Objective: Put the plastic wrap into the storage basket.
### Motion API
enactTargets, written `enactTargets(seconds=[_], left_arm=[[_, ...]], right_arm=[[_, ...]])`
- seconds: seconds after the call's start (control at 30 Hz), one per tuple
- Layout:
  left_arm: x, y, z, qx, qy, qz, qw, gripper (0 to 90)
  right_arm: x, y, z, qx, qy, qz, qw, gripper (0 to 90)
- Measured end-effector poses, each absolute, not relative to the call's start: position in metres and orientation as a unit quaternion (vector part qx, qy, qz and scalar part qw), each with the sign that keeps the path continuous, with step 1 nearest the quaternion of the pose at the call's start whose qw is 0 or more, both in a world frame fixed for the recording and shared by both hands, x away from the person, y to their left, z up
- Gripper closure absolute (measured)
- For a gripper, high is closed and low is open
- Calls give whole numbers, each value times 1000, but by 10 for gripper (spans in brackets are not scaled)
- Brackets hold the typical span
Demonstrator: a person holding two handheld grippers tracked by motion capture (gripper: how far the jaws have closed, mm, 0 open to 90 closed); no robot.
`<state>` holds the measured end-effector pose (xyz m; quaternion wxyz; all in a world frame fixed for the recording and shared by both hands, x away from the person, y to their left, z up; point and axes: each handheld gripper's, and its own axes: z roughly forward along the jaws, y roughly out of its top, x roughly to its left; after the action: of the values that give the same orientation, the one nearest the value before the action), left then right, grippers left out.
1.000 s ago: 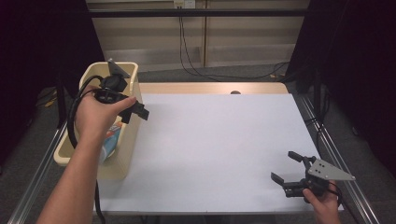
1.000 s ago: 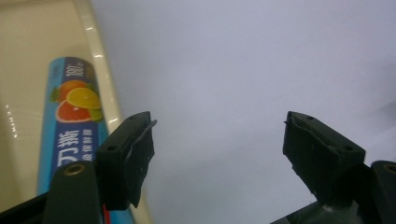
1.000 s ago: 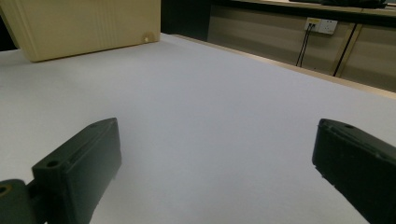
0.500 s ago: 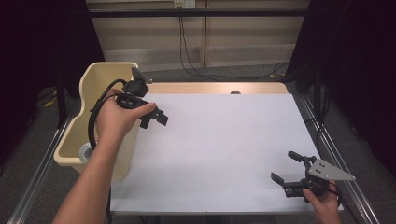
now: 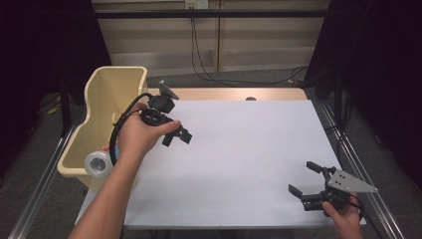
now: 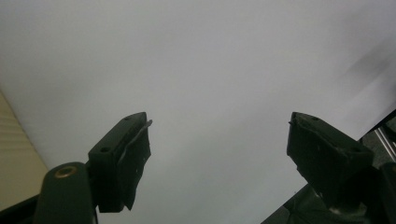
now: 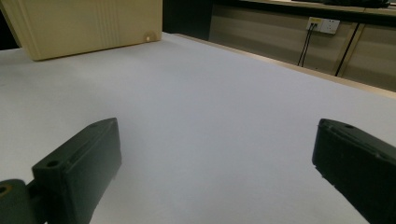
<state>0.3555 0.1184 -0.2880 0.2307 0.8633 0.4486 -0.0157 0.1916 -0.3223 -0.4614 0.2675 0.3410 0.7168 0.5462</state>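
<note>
Two hand-held black two-jaw grippers are at work over a white rectangular tabletop (image 5: 249, 164). At about ten o'clock on the table, the left gripper (image 5: 177, 137) hangs above the surface just beside the tall cream plastic bin (image 5: 107, 94), its jaws spread wide with nothing between them, as the left gripper view confirms. At five o'clock, the right gripper (image 5: 304, 183) rests low near the front edge, jaws likewise parted and empty. A silver-grey roll of tape (image 5: 98, 163) lies in the bin's near end, at about eight o'clock, with something reddish and blue beside it that is too hidden to name. My judgement: the work is fetching items from the bin, and the left gripper is between trips; the next move calls for turning it toward the bin and lowering the open jaws around the roll. Beyond the table, beige wall panels, a wall socket (image 5: 195, 4) with black cables and dark curtains close the room
</note>
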Motion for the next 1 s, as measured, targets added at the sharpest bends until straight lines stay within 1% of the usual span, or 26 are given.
enactTargets(seconds=[0.43, 0.7, 1.0], left_arm=[[348, 99, -317, 877, 422, -26, 229, 216], [344, 94, -337, 881, 411, -41, 229, 215], [338, 88, -357, 884, 404, -41, 231, 215]], right_arm=[[192, -323, -461, 340, 717, 546, 268, 9], [192, -323, -461, 339, 716, 548, 268, 9], [191, -322, -461, 338, 716, 548, 268, 9]])
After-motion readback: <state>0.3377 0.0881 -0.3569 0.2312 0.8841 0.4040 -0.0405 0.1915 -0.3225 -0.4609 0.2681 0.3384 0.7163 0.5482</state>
